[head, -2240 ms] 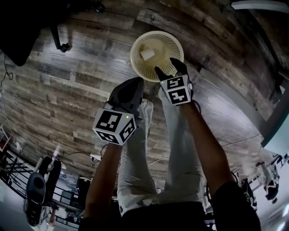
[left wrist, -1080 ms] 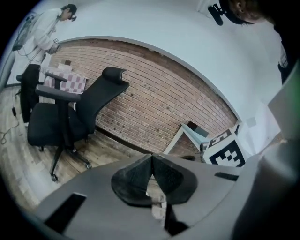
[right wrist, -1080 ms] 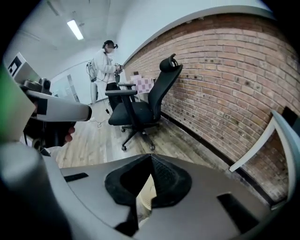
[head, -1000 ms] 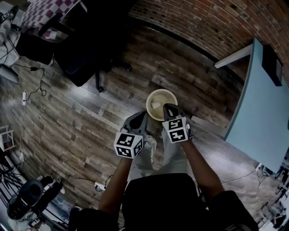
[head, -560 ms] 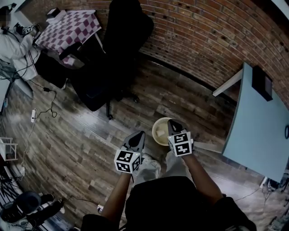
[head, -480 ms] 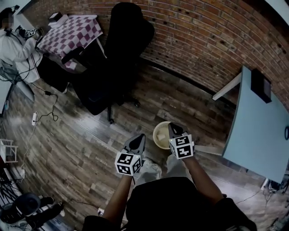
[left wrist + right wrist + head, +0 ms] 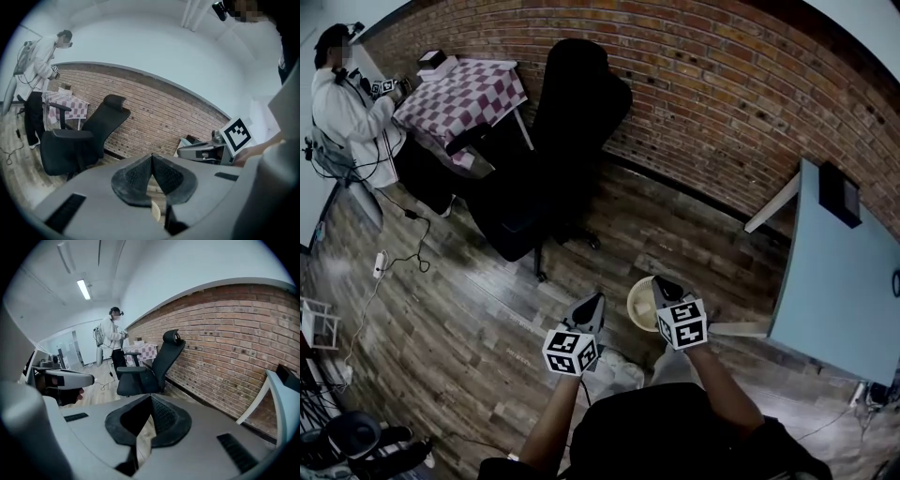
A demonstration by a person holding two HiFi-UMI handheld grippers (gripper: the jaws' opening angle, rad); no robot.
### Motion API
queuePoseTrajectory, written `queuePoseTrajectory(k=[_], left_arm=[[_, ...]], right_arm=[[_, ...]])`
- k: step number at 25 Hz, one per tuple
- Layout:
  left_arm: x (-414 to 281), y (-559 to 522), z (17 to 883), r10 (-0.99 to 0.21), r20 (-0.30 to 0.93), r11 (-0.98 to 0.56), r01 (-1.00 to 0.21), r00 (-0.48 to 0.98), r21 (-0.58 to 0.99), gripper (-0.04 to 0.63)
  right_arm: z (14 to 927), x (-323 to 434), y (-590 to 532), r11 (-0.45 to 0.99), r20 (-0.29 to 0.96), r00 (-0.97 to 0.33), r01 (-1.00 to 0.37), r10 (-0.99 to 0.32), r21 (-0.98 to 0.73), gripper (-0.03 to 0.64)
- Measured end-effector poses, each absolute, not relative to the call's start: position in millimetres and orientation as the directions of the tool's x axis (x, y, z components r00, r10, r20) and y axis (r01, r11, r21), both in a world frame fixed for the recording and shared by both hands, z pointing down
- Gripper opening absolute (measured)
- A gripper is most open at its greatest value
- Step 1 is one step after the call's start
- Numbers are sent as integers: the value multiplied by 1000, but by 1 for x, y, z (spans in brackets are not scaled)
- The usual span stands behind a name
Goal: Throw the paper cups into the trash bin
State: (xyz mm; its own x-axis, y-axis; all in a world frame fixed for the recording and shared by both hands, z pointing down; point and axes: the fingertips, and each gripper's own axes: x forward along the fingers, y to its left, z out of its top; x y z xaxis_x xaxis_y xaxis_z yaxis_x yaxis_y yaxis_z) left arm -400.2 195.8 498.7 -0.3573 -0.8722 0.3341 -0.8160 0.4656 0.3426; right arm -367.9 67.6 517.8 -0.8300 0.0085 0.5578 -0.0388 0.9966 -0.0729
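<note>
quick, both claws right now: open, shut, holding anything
Left claw: closed, holding nothing.
Right claw: closed, holding nothing.

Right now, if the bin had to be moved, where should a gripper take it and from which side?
Probably the bin by its rim, from above: it stands upright and open-topped on the floor, and its thin mesh wall would fit between opened jaws.

A red-brown brick wall point(image 7: 722, 84) runs across the top, over a grey-brown plank floor point(image 7: 450, 309). At lower centre the trash bin point(image 7: 639, 305) is cream mesh. At upper left is a purple-and-white checked tablecloth point(image 7: 464, 89), with a black chair point(image 7: 572, 103) beside it. The table point(image 7: 834, 281) at right is pale blue. The left gripper point(image 7: 596, 299) and right gripper point(image 7: 657, 281) wear black-and-white square markers.
</note>
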Motion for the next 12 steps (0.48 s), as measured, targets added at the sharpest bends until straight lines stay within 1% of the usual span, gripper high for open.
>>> queuePoseTrajectory(k=[6,12], left_arm=[[-402,199,490,-873,319,470,-813,-369,345,9],[-397,189,480,-873,313,470,-814,-374,340,9]], right_arm=[[505,-366,70,997,538,-843,-8,34,-76,5],[479,-360,63,997,487,-872,10,46,-77,5]])
